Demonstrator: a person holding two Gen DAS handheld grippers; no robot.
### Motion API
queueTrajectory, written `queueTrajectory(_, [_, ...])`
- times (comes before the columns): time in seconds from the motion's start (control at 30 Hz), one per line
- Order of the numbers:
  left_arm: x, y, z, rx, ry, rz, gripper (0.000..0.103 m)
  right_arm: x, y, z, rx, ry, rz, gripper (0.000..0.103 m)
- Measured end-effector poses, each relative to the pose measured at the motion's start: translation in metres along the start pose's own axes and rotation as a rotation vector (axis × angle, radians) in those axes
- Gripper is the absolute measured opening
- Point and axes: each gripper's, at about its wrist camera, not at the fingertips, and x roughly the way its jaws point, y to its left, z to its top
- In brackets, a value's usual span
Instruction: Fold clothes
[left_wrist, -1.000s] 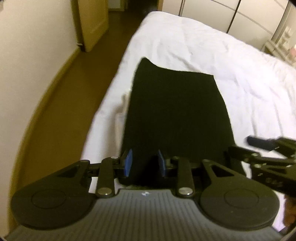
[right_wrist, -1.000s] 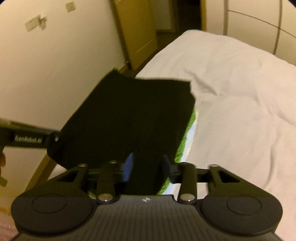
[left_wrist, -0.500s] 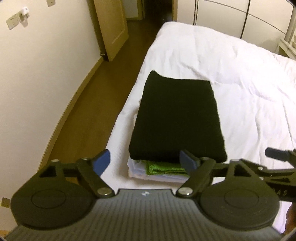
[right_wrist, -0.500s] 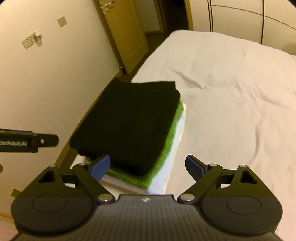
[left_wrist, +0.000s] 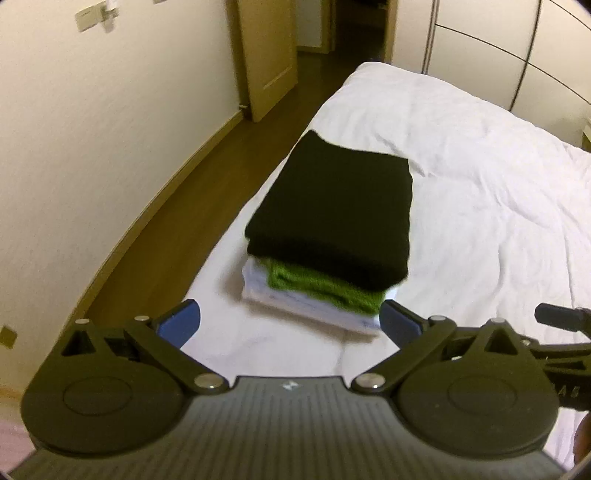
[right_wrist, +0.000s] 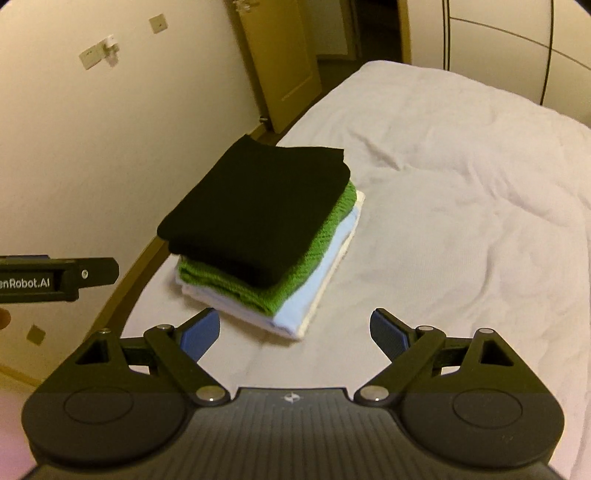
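You have one stack of folded clothes on the bed (left_wrist: 480, 155), near its left edge beside the wooden floor (left_wrist: 177, 206). Count the layers: one black garment (left_wrist: 332, 218) on top, one green knit (left_wrist: 321, 288) under it, and pale pieces at the bottom. In the right wrist view those read as a light blue piece (right_wrist: 317, 291) lying on a cream one (right_wrist: 347, 243), which makes four, though in the left wrist view the bottom layers blur together and you cannot separate them.

Your two claws both sit low and level on the near side of the stack, pointing toward it and apart from it. The left claw (left_wrist: 290, 323) has its two blue fingertips (left_wrist: 181, 323) spread wide with nothing between them; its right tip lines up with the near corner of the bottom layer, and whether it touches cannot be told. The right claw (right_wrist: 293, 330) is likewise spread wide and empty, over bare sheet just short of the stack's near corner.

Each claw shows in the other's view: the right at the right edge, the left at the left edge. One open door (right_wrist: 284, 62) stands beyond the bed.
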Motion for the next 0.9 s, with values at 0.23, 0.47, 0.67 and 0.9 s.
queueTrajectory(0.23, [-0.023, -0.006, -0.045, -0.070, 0.012, 0.060, 0.102, -0.028, -0.001, -0.022, -0.080, -0.022, -0.011, 0.096])
queueTrajectory(0.47, [-0.046, -0.009, -0.076, -0.137, -0.006, 0.070, 0.102, -0.051, -0.007, -0.033, -0.086, -0.057, 0.026, 0.103])
queueTrajectory(0.67, [-0.054, -0.019, -0.092, -0.152, 0.026, 0.068, 0.102, -0.059, -0.020, -0.044, -0.050, -0.033, 0.042, 0.103])
queueTrajectory(0.9, [-0.051, -0.038, -0.096, -0.123, 0.051, 0.075, 0.102, -0.054, -0.034, -0.053, -0.044, 0.004, 0.011, 0.103])
